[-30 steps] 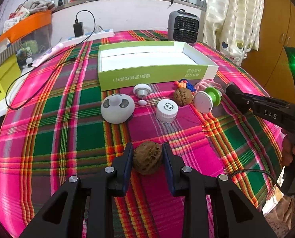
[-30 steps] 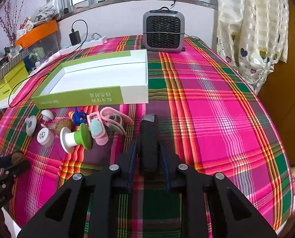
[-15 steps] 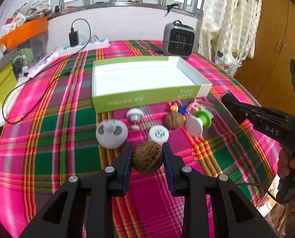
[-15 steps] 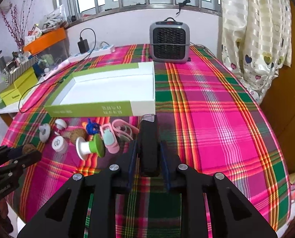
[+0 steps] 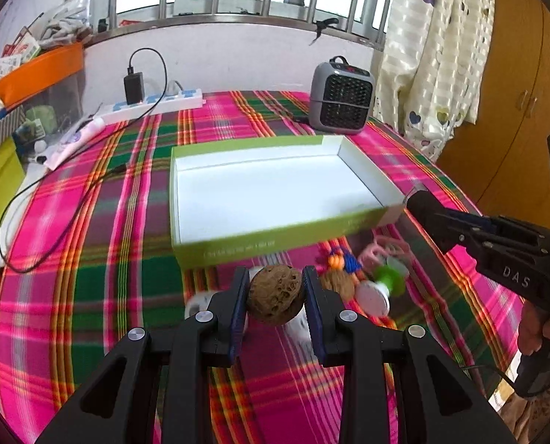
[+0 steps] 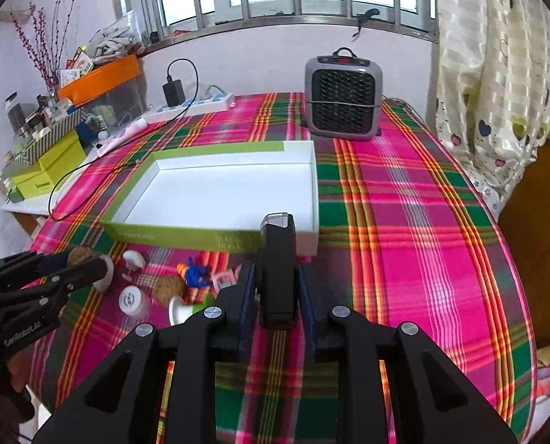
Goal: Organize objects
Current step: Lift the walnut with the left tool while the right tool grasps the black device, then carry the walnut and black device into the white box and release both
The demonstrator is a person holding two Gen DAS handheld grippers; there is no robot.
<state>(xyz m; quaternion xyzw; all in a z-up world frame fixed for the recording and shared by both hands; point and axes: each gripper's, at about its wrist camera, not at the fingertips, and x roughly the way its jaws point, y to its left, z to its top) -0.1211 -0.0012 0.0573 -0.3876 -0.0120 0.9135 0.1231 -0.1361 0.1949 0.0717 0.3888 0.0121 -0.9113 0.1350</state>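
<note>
Left gripper (image 5: 275,298): closed on a brown walnut (image 5: 274,298), held clear of the plaid tablecloth (image 5: 90,296), near side of the green-walled box (image 5: 238,246). Right gripper (image 6: 277,296): clamped on a black oblong device (image 6: 278,270) with a clear tip, its tip over the box's near right corner. Box: shallow, white inside, mid-table. Loose items on the cloth, near side of the box: second walnut (image 5: 337,283); green-and-white spool (image 5: 380,288); blue-and-orange knot (image 5: 343,261); pink clip (image 5: 376,249); white round cap (image 6: 130,299); small white knob (image 6: 133,259). Far edge: grey fan heater (image 5: 341,100); white power strip (image 5: 153,105) with black charger (image 5: 133,88).
</note>
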